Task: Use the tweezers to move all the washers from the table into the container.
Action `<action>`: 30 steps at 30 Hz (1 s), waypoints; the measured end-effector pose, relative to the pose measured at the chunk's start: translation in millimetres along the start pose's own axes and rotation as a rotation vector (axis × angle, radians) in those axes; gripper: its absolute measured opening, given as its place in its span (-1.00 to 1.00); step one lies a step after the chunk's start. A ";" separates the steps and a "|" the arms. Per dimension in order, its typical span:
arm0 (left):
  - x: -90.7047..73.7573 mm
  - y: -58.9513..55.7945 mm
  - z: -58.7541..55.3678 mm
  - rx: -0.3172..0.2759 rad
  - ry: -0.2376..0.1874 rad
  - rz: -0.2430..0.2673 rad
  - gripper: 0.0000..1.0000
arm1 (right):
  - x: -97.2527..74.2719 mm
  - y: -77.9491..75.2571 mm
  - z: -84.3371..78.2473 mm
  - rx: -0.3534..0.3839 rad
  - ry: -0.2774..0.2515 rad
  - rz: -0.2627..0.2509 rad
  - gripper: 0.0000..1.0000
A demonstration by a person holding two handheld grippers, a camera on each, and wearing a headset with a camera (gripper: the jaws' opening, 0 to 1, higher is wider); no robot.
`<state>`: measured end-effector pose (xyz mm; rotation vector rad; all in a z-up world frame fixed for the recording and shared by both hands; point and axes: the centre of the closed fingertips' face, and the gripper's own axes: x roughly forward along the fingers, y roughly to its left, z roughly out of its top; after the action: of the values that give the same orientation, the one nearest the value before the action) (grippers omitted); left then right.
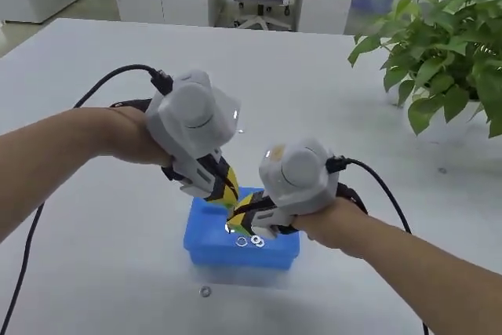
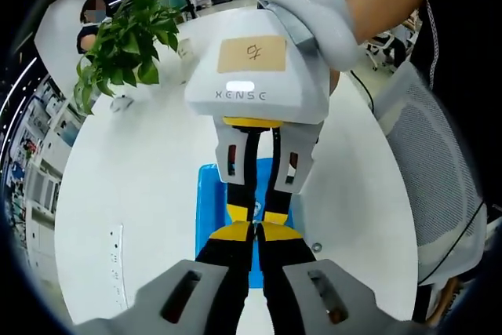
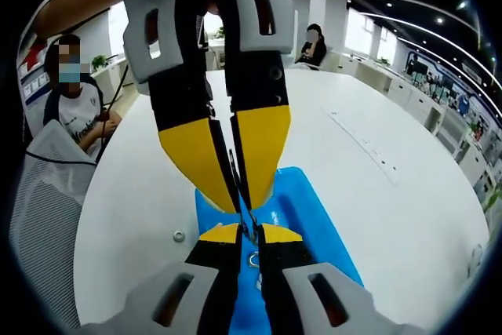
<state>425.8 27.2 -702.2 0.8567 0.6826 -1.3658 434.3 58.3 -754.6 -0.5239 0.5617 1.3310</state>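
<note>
White table [image 1: 353,100] stretches back to a potted plant [image 1: 439,45] in the head view; the left gripper [image 1: 225,194] and right gripper [image 1: 241,227] meet nose to nose over the blue container [image 1: 200,247], probably so that anything let go drops inside; a few washers [image 1: 249,241] already lie in it, while one loose washer [image 1: 205,292] waits on the table just in front of it.

Left gripper view: its own yellow-tipped jaws are pinched together over the container, with the right gripper's jaws coming down to meet them; the loose washer sits beside the container's edge.

Right gripper view: this adds the tweezers [image 3: 241,194], a thin dark pair of legs running from the left gripper's clenched jaws into the narrow slit of the right gripper's own jaws; both appear clamped on the tool, likely a handover or a steadying grip.
</note>
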 end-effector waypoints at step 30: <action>6.7 -1.6 -2.7 -0.010 -0.008 0.014 -0.87 | 1.3 0.2 -11.1 0.017 0.015 0.001 -0.80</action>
<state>425.0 25.8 -709.4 0.8461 0.6754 -1.3522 433.4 52.2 -763.9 -0.5196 0.5850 1.3227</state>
